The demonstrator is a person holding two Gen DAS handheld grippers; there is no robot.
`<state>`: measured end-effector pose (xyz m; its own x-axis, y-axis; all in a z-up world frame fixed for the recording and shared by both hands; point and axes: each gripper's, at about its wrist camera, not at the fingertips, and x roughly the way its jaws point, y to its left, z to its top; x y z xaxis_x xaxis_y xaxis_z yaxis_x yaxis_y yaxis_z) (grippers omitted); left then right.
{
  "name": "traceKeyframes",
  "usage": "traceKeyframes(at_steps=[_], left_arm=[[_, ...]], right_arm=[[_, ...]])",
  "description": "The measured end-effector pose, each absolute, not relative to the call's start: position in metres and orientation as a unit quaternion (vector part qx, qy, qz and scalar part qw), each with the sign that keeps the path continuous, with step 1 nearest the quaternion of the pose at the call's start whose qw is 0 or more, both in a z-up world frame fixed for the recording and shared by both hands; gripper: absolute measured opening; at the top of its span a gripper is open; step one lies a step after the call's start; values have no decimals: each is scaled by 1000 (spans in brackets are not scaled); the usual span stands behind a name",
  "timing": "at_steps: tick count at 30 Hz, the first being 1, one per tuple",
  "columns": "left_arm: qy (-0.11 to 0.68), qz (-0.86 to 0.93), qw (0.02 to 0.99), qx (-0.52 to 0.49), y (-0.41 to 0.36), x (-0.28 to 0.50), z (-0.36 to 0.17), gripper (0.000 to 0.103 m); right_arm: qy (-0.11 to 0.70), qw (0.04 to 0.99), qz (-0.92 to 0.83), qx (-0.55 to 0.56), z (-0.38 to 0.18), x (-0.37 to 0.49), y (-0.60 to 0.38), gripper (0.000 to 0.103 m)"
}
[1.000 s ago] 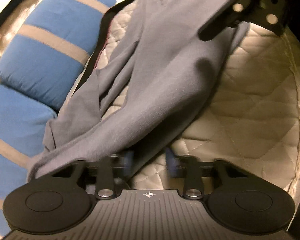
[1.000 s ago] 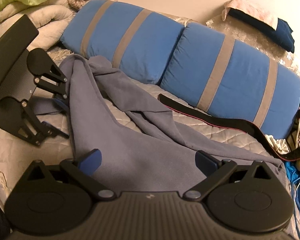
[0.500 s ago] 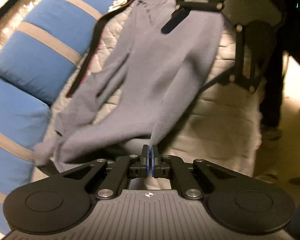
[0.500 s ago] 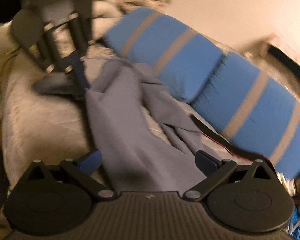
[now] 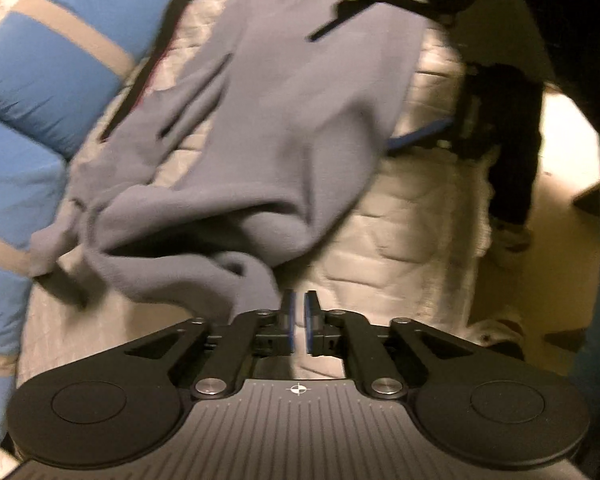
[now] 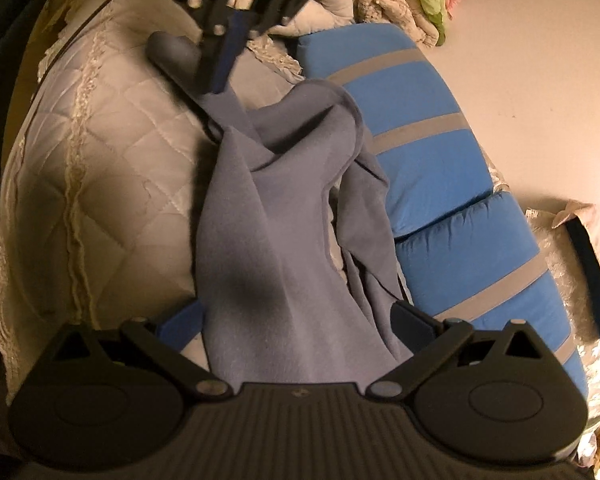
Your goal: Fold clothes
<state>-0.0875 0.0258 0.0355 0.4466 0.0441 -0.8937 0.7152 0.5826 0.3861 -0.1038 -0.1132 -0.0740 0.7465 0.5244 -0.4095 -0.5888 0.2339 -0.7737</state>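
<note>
1. Grey garment (image 5: 284,128): soft, matt fleece-like cloth
2. Bedcover (image 6: 112,152): quilted cream fabric with a faint sheen
3. Blue pillows (image 6: 432,160): smooth matt cloth
4. Left gripper (image 5: 299,322): matt black plastic, shiny metal rivets

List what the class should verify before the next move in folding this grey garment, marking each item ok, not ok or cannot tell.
1. Left gripper holds the garment: not ok. Its jaws have just been opening, and the narrow gap between them shows no cloth.
2. Right gripper holds the garment: not ok. Its jaws stand wide, with cloth lying between them unpressed.
3. Garment lies flat: not ok. It is bunched and creased near the left gripper.
4. Black strap is clear of the garment: cannot tell. It runs along the edge by the blue pillows.
5. Bare quilt is free beside the garment: ok.
</note>
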Motion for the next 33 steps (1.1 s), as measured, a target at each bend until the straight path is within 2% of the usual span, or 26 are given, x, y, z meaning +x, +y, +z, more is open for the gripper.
traceKeyframes(at_steps=[1, 3, 9, 13, 18, 20, 23, 27, 29, 32, 33], left_arm=[[479, -213, 751, 401, 26, -86, 35, 40], [474, -197, 755, 408, 28, -88, 35, 45], [439, -143, 800, 383, 45, -99, 46, 45], [405, -65, 869, 275, 84, -99, 69, 45], [386, 20, 920, 66, 154, -89, 84, 45], [402, 32, 915, 24, 173, -85, 76, 45], [433, 31, 900, 17, 185, -78, 56, 45], [473, 5, 880, 49, 183, -72, 39, 44], [484, -7, 874, 49, 183, -73, 35, 40], [491, -21, 869, 55, 181, -77, 32, 27], [491, -26, 869, 59, 179, -79, 32, 18]], right_arm=[[30, 784, 354, -509, -74, -104, -112, 103], [27, 781, 356, -512, -72, -104, -111, 103], [28, 783, 363, -504, -64, -106, -109, 103], [29, 786, 365, -498, -61, -106, -109, 103], [33, 788, 364, -496, -59, -105, -106, 103], [34, 789, 363, -495, -59, -103, -103, 103], [36, 788, 359, -499, -60, -102, -100, 103], [39, 789, 362, -495, -60, -101, -99, 103], [39, 789, 363, -494, -60, -100, -97, 103], [40, 793, 364, -486, -59, -100, -96, 103], [41, 793, 366, -485, -58, -100, -97, 103]])
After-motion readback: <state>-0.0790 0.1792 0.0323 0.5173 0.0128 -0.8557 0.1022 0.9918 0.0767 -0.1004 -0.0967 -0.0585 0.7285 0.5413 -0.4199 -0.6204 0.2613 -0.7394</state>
